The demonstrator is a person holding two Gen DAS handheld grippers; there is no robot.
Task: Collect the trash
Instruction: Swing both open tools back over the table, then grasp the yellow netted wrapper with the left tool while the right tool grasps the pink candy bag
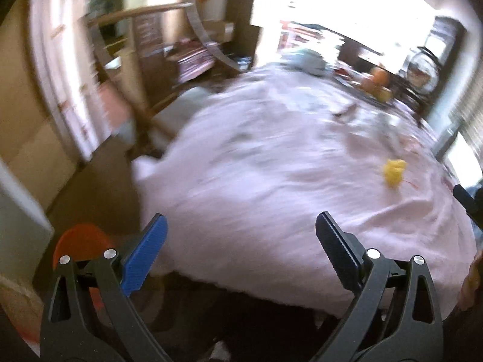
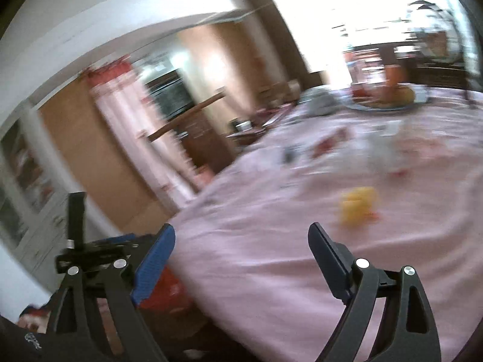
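Both views are smeared by blur, so the far end of the pink-clothed bench (image 1: pixel 271 181) is seen only as a muddle in which orange fruit (image 1: pixel 377 81) on a plate can barely be made out. A crumpled yellow scrap (image 1: pixel 394 172) is seen lying alone on the cloth, ahead and to the right of both grippers. The left gripper (image 1: pixel 241 226) and right gripper (image 2: pixel 241 235) are held wide with nothing between the fingers, their bases cut off below.

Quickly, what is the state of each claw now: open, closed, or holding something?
Left claw: open, holding nothing.
Right claw: open, holding nothing.
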